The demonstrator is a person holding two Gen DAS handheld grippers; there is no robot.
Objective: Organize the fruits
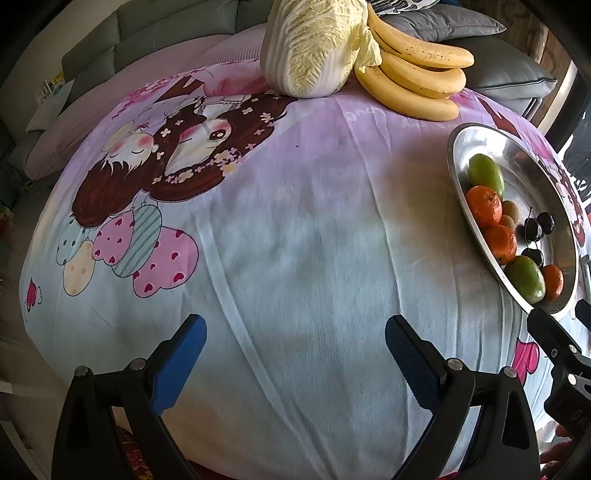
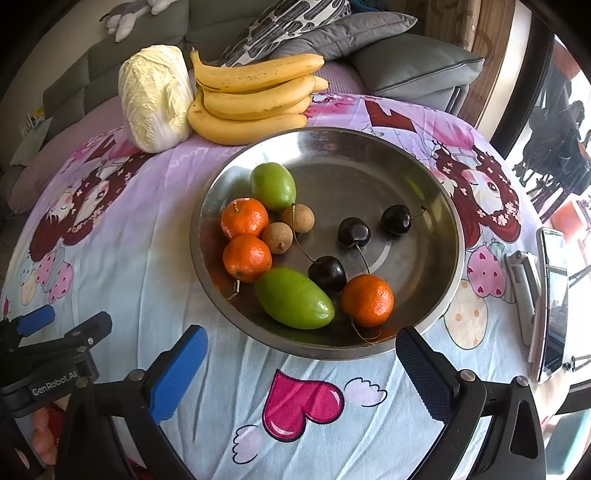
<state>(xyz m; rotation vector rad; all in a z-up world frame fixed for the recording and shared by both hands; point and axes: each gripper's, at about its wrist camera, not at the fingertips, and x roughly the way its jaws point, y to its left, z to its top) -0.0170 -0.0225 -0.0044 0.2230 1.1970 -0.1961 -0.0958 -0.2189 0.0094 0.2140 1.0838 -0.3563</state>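
A steel bowl (image 2: pixel 424 295) sits on the cartoon-print cloth and holds two green fruits (image 2: pixel 293 298), three tangerines (image 2: pixel 367 300), three dark cherries (image 2: pixel 327 273) and two small brown longans (image 2: pixel 277 237). The bowl also shows at the right of the left wrist view (image 1: pixel 480 136). A bunch of bananas (image 2: pixel 251 99) lies behind the bowl. My right gripper (image 2: pixel 301 354) is open and empty, just in front of the bowl's near rim. My left gripper (image 1: pixel 295 347) is open and empty over bare cloth, left of the bowl.
A napa cabbage (image 2: pixel 155 96) stands next to the bananas at the back. A phone (image 2: pixel 552 302) on a white stand lies at the table's right edge. A grey sofa with cushions (image 2: pixel 369 33) is behind the table.
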